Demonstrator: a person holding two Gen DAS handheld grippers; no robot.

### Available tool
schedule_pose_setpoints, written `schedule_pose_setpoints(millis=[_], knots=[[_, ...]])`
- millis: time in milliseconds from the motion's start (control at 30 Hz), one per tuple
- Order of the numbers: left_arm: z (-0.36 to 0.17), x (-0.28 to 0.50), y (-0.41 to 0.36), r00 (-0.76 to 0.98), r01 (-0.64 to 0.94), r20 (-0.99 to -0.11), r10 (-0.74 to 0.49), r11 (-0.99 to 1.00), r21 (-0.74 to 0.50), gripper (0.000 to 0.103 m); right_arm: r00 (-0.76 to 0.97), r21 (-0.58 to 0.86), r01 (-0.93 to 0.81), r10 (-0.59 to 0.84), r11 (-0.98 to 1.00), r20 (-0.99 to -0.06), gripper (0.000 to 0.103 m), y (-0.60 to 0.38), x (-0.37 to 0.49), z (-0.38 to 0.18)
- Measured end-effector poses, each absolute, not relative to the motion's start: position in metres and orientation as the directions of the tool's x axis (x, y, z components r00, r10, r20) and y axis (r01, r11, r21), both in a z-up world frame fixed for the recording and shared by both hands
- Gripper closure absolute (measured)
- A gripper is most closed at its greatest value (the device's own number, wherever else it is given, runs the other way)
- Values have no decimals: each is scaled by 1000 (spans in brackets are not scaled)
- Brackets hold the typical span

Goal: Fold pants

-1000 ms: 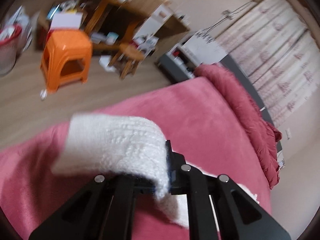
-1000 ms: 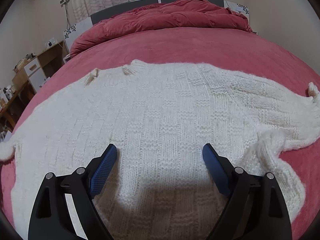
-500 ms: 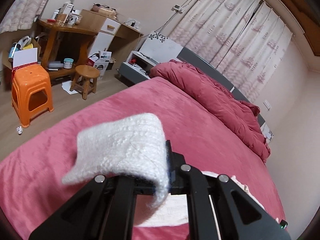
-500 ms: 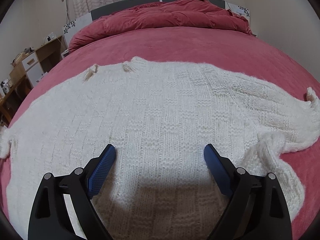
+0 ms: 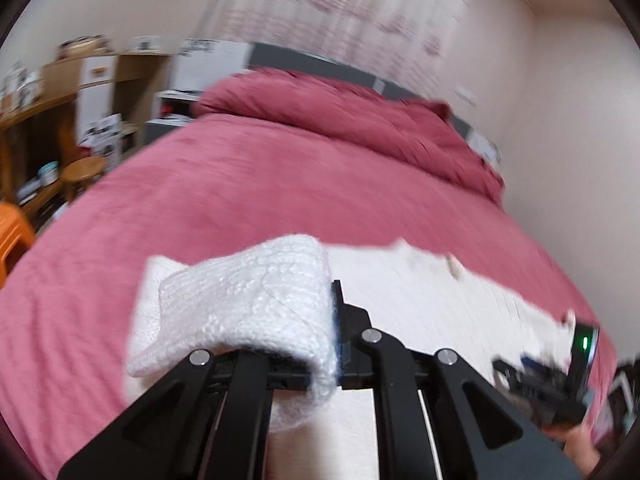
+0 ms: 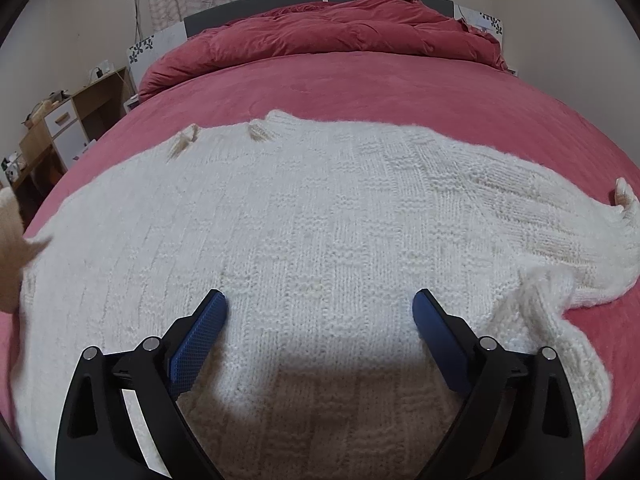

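Observation:
White knitted pants (image 6: 320,232) lie spread flat across the red bed (image 6: 360,84). My left gripper (image 5: 328,344) is shut on one end of the pants (image 5: 248,304), holding it lifted over the bed with the knit draped over the fingers. The rest of the pants (image 5: 460,304) shows flat beyond it. My right gripper (image 6: 320,316) is open and empty, hovering low over the near middle of the pants. The lifted end shows blurred at the left edge of the right wrist view (image 6: 10,240). The right gripper also appears in the left wrist view (image 5: 552,380).
A bunched red duvet (image 6: 340,28) lies along the grey headboard (image 6: 256,4). To the left of the bed stand a wooden desk (image 5: 60,92), a small wooden stool (image 5: 82,168), an orange plastic stool (image 5: 12,232) and a bedside cabinet (image 6: 68,120).
My left gripper has swung to the right with the pants end held, from facing the desk side to facing the headboard and the spread pants. The right gripper has barely moved.

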State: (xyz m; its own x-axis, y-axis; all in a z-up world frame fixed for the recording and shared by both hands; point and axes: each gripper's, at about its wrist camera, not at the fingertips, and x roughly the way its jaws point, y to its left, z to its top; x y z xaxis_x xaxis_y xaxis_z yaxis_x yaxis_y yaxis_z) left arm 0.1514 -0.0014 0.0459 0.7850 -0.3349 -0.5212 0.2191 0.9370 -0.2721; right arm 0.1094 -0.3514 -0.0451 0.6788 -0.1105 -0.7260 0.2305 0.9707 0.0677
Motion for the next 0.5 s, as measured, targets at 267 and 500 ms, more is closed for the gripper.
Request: schedule_pose_setpoints(millis=[267, 500], knots=[[8, 137, -91, 692, 315, -626, -359, 931, -185, 80, 679, 71, 229, -107, 971, -726, 9, -352, 109, -45], [3, 99, -94, 637, 449, -637, -434, 881, -150, 32, 686, 59, 218, -110, 974, -719, 9, -348, 105, -33]])
